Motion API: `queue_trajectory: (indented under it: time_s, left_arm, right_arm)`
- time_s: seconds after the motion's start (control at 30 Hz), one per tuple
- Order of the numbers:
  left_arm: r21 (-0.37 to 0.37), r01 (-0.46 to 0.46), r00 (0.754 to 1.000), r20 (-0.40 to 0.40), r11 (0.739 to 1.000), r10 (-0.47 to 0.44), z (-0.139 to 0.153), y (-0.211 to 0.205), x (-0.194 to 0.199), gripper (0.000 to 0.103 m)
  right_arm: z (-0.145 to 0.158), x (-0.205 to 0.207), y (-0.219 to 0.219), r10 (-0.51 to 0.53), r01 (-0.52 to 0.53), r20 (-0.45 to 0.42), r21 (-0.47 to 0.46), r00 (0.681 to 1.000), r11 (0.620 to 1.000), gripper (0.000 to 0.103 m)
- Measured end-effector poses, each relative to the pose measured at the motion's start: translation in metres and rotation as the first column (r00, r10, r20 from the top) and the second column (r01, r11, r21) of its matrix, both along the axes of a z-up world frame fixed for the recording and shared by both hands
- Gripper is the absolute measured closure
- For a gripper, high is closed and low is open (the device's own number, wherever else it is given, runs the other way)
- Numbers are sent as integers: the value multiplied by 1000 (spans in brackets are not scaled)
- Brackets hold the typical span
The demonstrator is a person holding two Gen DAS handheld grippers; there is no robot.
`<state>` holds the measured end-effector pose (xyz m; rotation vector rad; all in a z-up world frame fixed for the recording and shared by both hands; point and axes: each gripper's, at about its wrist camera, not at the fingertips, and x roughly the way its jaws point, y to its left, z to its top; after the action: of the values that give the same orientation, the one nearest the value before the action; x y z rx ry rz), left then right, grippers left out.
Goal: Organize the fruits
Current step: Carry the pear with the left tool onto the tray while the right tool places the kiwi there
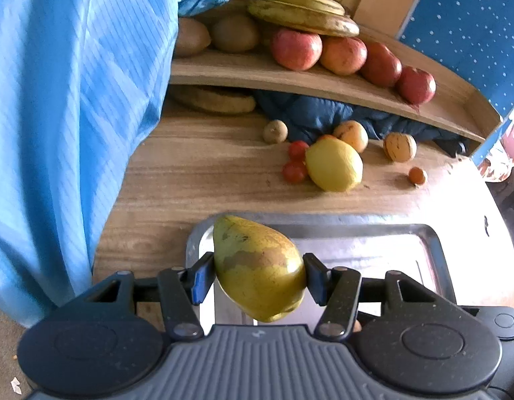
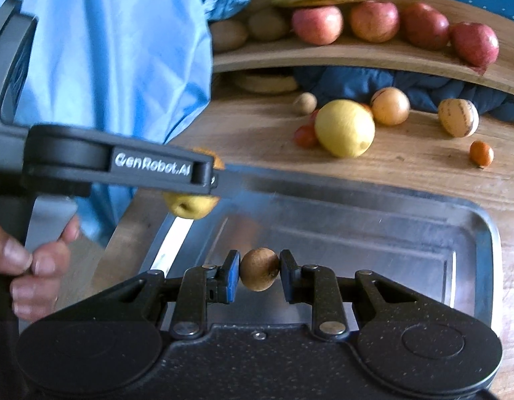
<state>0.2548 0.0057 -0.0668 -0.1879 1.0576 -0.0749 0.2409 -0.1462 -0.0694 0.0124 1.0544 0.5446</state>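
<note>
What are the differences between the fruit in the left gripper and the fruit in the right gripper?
The pear in the left gripper is yellow-green with brown patches; the small brown fruit in the right gripper is plain brown. The pear is much bigger and tapered; the brown fruit is round. Both are clamped above the metal tray.

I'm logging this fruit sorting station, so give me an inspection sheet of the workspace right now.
Surface: wooden table, with a metal tray at the near edge; nothing lies in the part of the tray in view.
Job's things: pear in the left gripper; small brown fruit in the right gripper, both over the tray. Lemon, tomatoes and striped fruits loose on the table. Apples and bananas on the shelf.
Clutter: dark blue cloth under the shelf.
Grippers: both shut on fruit.
Cables: nothing seen.
Surroundings: light blue fabric at left.
</note>
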Motion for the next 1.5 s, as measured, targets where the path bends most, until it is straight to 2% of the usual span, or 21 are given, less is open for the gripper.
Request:
queue_trajectory:
  time_s: [0.53, 1.1, 1.17, 1.33, 1.5]
  left_arm:
    - [9, 4, 998, -58, 1000, -3, -9, -16, -45, 43]
    - [51, -40, 994, -100, 998, 44, -20, -24, -67, 42]
    - [54, -46, 994, -98, 997, 51, -19, -25, -69, 42]
    - [64, -60, 995, -78, 996, 65, -13, -27, -74, 42]
    - [78, -62, 996, -52, 995, 66, -3, -30, -84, 33]
  right_arm:
    - [-4, -43, -2, 106, -107, -46, -11, 993, 994, 76]
    - [-9, -58, -13, 99, -102, -53, -41, 994, 994, 74]
    - [-9, -61, -15, 97, -99, -50, -43, 994, 994, 71]
    - [-6, -67, -22, 59, -60, -28, -55, 998, 997, 50]
    - [-1, -76, -29, 44, -45, -16, -52, 999, 998, 40]
